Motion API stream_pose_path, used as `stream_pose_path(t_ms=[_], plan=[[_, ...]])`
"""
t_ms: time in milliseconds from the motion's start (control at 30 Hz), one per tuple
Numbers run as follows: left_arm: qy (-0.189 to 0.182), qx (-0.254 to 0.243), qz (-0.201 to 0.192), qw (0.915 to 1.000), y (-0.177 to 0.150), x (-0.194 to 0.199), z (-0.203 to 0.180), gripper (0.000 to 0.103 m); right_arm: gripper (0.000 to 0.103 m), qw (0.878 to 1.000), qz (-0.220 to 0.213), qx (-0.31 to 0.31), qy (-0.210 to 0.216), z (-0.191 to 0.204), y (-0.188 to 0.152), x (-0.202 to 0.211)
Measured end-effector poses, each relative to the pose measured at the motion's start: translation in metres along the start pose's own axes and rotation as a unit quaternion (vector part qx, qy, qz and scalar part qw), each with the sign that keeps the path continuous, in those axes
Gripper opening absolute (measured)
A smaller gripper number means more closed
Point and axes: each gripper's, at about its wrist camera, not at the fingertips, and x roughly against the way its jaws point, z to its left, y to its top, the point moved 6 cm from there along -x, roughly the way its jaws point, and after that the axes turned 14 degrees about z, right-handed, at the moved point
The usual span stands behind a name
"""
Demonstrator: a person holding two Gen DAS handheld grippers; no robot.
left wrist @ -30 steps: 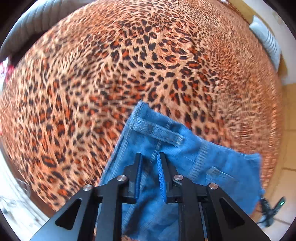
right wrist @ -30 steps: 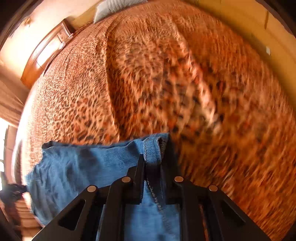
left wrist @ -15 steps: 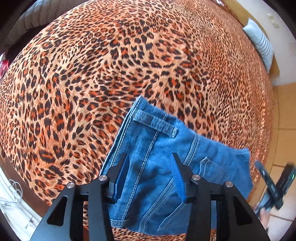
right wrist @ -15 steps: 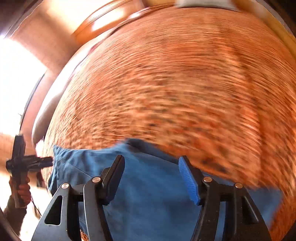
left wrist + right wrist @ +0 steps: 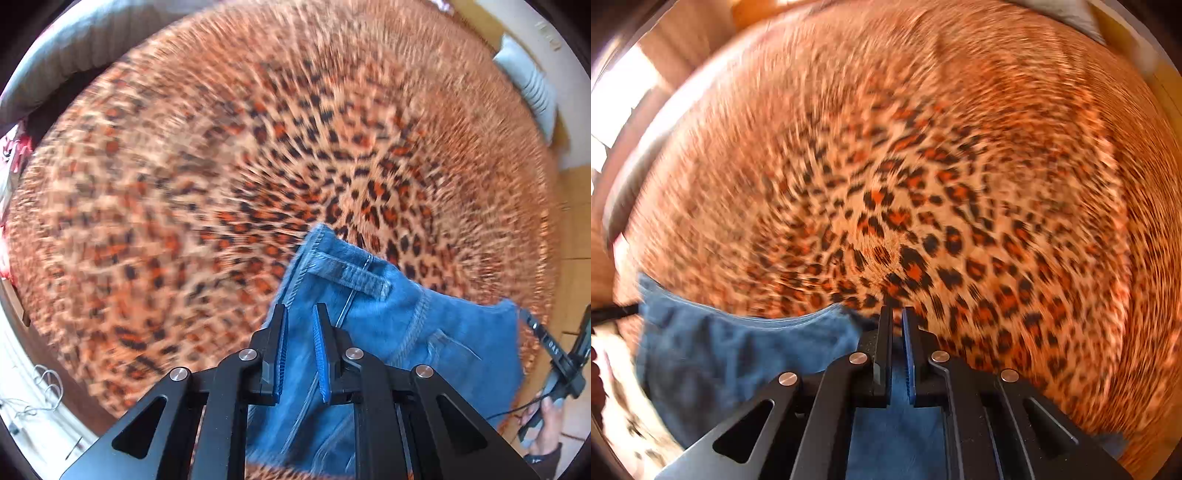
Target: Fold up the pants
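Right gripper (image 5: 895,317) swung along pants (image 5: 746,354); both jaws just narrowed onto denim, left gripper (image 5: 300,314) too; grip points blurred.

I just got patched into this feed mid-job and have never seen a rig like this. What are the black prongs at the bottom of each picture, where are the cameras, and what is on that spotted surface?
There is no robot arm. A person holds a two-finger gripper in each hand, and each gripper carries a wide-angle camera looking forward along its fingers. The black prongs with blue pads are those fingers.

One picture comes from the left gripper, the other from the right gripper. Both point steeply down at a leopard-print bedspread with blue denim pants lying on it.

Both pairs of jaws have just been closing and now stand narrow, with denim between them. Each looks pinched on the pants, though blur makes the contact hard to confirm.

In the left view, the right gripper and the hand holding it show at the far right edge, past the pants.
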Motion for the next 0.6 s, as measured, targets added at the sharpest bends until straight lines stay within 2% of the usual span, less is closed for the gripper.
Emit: stream_pose_path(t_ms=[33,67,100,133,167,267,367,433,533,600], plan=[[-0.015,-0.005,-0.001,0.9999,-0.012,0.008,0.008,0.032,0.018,0.999,-0.010,-0.021,0.037,-0.008,-0.013,0.011],[-0.027,-0.005,0.002,0.9996,-0.022,0.013,0.013,0.040,0.035,0.997,-0.020,-0.041,0.066,-0.018,-0.031,0.021],[-0.051,0.004,0.007,0.9987,-0.041,0.017,0.021,0.053,0.050,0.995,-0.026,-0.059,0.079,-0.026,-0.050,0.029],[-0.067,0.011,0.010,0.9977,-0.052,0.018,0.027,0.058,0.054,0.992,-0.028,-0.078,0.098,-0.036,-0.069,0.035],[-0.084,0.016,0.018,0.9962,-0.066,0.017,0.033,0.058,0.055,0.988,-0.028,-0.096,0.120,-0.046,-0.091,0.039],[-0.124,0.031,0.057,0.9901,-0.099,-0.014,0.037,0.057,0.055,0.977,-0.024,-0.155,0.143,-0.071,-0.146,0.047],[-0.141,0.068,0.085,0.9840,-0.097,-0.045,0.040,0.052,0.055,0.960,-0.017,-0.238,0.148,-0.108,-0.214,0.047],[-0.136,0.081,0.090,0.9831,-0.086,-0.063,0.038,0.050,0.055,0.947,-0.017,-0.290,0.139,-0.123,-0.244,0.046],[-0.118,0.073,0.089,0.9863,-0.079,-0.068,0.029,0.052,0.062,0.926,-0.021,-0.362,0.102,-0.156,-0.297,0.046],[-0.101,0.070,0.086,0.9886,-0.074,-0.070,0.021,0.051,0.066,0.915,-0.024,-0.391,0.098,-0.169,-0.318,0.035]])
